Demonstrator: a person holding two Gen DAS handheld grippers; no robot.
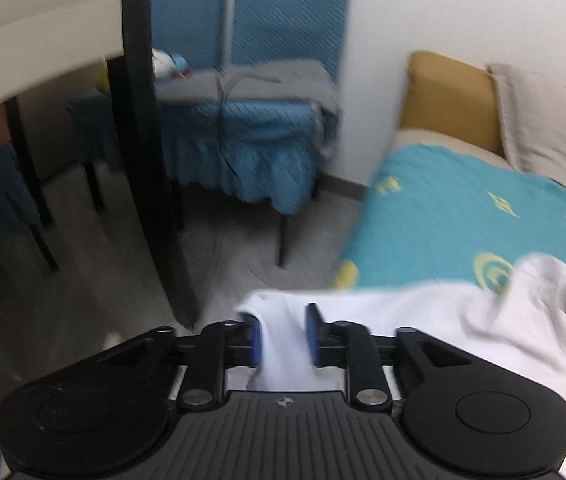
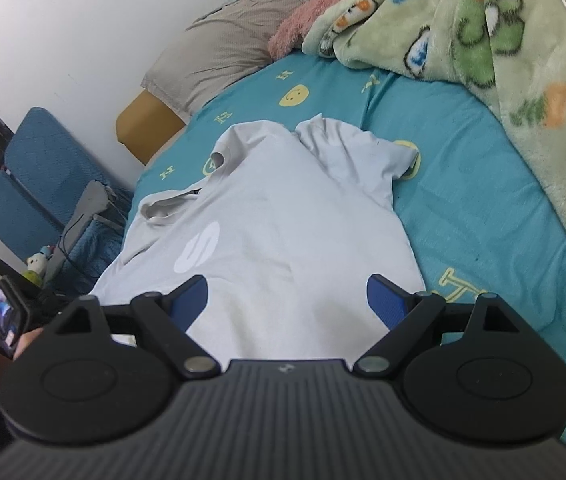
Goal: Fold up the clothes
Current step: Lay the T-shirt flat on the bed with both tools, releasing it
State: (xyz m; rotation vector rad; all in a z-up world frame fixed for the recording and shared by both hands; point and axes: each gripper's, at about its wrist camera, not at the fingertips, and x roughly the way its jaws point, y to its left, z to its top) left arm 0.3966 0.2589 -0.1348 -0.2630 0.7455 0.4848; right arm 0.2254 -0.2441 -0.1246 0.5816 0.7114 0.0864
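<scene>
the bed [image 2: 463, 216] with its teal sheet is carrying everything here, and a green fleece blanket [image 2: 515, 60] is lying heaped along its far side, with a grey pillow [image 2: 223, 44] at the head. a white t-shirt [image 2: 283, 220] is lying spread across the sheet, collar and sleeves toward the pillow, one sleeve rumpled, its hem running toward the bed edge.

the right tool [image 2: 287, 296] is hanging over the hem end with its jaws spread wide, gripping nothing. the left tool [image 1: 283, 336] is sitting at the shirt's edge near the side of the bed, its blue pads [image 1: 255, 340] partly closed with white cloth bunched between them; whether they are actually pinching it i cannot tell, since a gap is showing.

the risk, as i judge it, is a lopsided lift: if only the left side is holding, the cloth is likely sliding off the bed edge or creasing diagonally, and the rumpled sleeve is getting folded in crooked.
</scene>
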